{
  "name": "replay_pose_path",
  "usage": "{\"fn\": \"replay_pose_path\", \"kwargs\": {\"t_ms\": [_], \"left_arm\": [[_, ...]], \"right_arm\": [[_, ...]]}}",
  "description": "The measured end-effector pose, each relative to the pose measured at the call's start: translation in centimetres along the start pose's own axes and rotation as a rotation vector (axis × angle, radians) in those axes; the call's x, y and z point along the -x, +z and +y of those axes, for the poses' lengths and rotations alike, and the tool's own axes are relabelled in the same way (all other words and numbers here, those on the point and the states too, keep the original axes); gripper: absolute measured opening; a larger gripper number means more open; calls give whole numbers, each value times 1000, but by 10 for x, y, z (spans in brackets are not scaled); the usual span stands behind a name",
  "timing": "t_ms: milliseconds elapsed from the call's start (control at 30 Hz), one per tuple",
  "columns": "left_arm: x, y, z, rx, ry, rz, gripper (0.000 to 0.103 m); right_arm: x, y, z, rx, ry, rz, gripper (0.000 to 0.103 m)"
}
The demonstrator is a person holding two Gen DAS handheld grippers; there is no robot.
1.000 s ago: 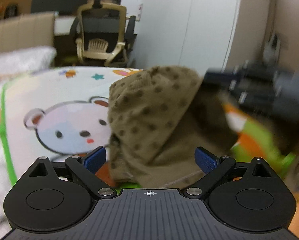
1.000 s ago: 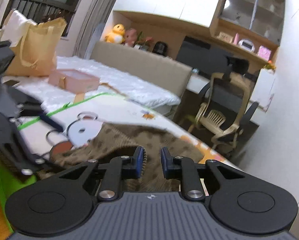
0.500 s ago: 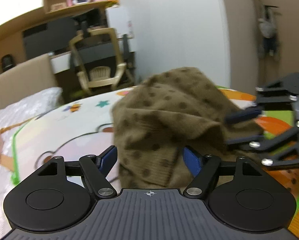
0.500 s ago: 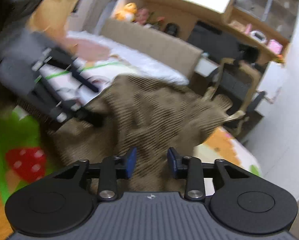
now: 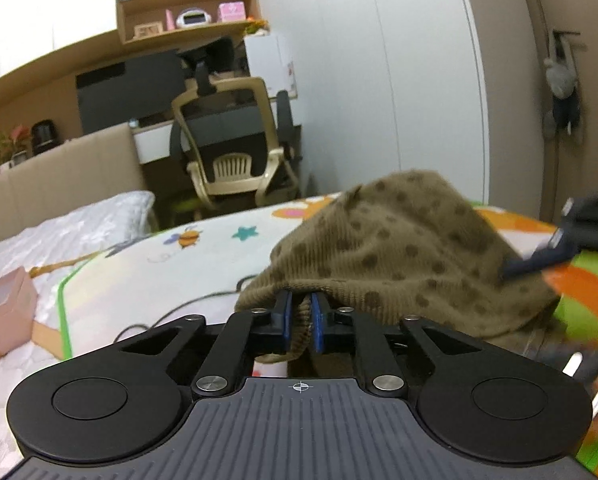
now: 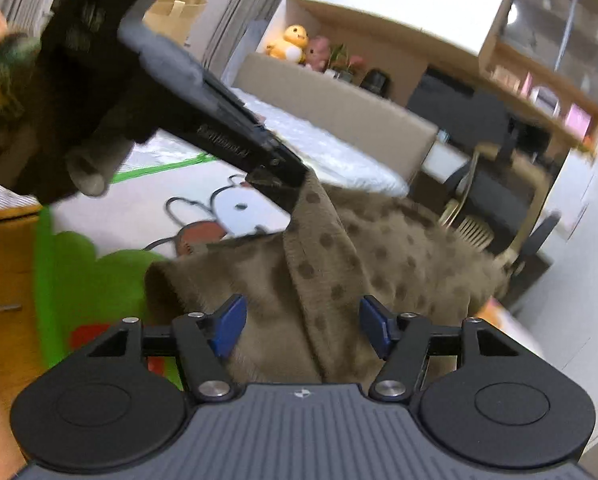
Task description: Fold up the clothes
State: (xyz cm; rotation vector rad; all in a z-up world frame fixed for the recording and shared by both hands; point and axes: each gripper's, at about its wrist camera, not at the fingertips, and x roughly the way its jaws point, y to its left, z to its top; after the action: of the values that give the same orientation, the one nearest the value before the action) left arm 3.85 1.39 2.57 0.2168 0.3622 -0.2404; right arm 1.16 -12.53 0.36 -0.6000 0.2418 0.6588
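**Handling a soft, limp knit**

Looking along our left tool [image 5: 299,322], we see it pinching the dotted garment [image 5: 399,248] at its edge, over the play mat [image 5: 147,272].

Right view: our right tool [image 6: 303,330] is opening, cloth between untouched pads; light, floppy, best gripped at hems.

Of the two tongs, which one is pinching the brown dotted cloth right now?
The left tongs: their blue pads are shut on an edge of the brown dotted cloth. The right tongs are opening, with cloth lying between the pads but not pressed.
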Motion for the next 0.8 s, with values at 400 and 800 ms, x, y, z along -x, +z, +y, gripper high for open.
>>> {"fn": "replay_pose_path", "kwargs": {"t_ms": [400,800], "left_arm": [[21,10,9,86,-119,-51,10],[-1,-19,-37,-207,-11,16,84]], "right_arm": [[0,-13,-25,-67,-156,57,23],[32,15,-44,-132,-102,-96,10]]}}
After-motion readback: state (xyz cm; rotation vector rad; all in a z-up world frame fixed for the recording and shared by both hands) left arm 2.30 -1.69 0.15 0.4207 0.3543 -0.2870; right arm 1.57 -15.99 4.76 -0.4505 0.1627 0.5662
